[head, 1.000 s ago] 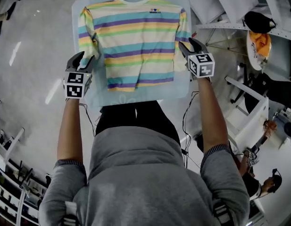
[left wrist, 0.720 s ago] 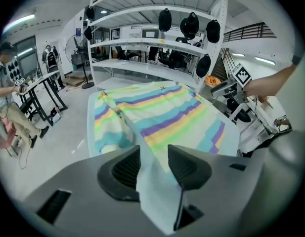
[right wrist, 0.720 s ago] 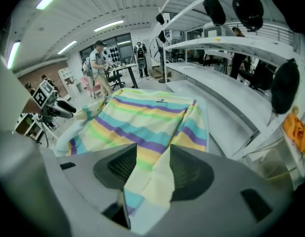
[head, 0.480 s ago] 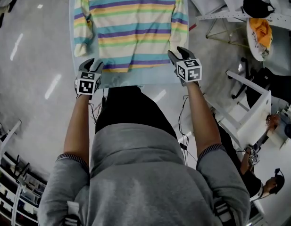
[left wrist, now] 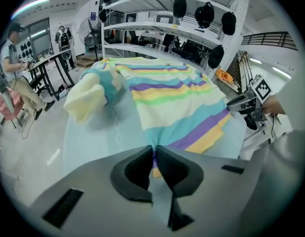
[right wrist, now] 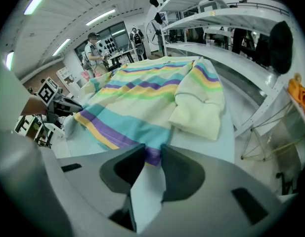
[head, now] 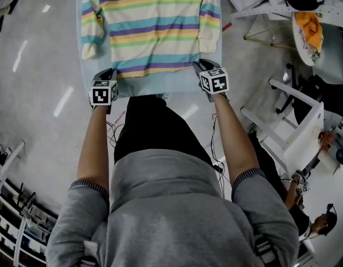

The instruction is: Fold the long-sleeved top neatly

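- The left tongs (head: pixel 108 73) are at the near left corner of the long-sleeved top (head: pixel 157 26). Their jaws have just been closing and now stand almost together, with the hem corner pinched between them.
- The left sleeve (head: pixel 90 32) lies along that side of the top, its pale cuff resting on the bench (head: pixel 160 85).
- The striped top is spread flat on the light-blue bench, with the collar at the far edge and the hem nearest the person. A bare strip of bench shows below the hem.
- The right sleeve (head: pixel 210 15) lies doubled over along the other side.
- The right tongs (head: pixel 205 66) are at the near right corner. Their jaws have also just been closing and stand a little wider than the left pair, with the purple-striped hem corner filling the gap between them.
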The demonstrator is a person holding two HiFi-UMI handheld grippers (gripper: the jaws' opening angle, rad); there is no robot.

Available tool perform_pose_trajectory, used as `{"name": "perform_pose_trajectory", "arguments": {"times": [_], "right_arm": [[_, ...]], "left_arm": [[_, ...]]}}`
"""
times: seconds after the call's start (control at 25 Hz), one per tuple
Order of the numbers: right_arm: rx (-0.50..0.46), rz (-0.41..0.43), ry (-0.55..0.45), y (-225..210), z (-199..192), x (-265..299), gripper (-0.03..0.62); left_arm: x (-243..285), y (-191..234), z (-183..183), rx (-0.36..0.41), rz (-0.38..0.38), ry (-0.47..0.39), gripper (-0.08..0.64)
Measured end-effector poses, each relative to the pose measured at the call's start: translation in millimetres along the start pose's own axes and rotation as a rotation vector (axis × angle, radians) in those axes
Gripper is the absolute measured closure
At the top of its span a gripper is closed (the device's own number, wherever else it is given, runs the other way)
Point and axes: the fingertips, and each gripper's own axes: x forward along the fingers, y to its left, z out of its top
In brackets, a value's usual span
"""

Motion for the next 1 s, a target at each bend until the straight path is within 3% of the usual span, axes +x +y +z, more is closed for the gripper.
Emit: {"name": "perform_pose_trajectory", "arguments": {"times": [0.16, 0.32, 0.72, 0.84, 1.0], "right_arm": [[0.003, 0.004, 0.001, 0.2, 0.7, -3.6, 0.574], [-0.002, 0.051, 0.027, 9.1, -17.0, -23.5, 0.574], [0.053, 0.100, 0.124, 26.3, -87.2, -42.7, 0.574], [0.072, 0.090, 0.128, 24.6, -88.3, -43.5, 0.554], [0.070, 0.049, 0.069, 19.3, -72.8, -61.2, 0.429]], "left_arm": [[-13.6, 10.8, -6.3, -0.074, -0.001, -0.027, 0.528], [-34.2, 14.1, -21.7, -0.091, 0.003, -0.028, 0.528], [-47.2, -11.5, -79.8, -0.078, -0.017, 0.093, 0.520], [-50.6, -11.9, -80.6, -0.083, -0.014, 0.088, 0.438], [-74.7, -17.7, -55.7, -0.053, -0.018, -0.003, 0.365]]}}
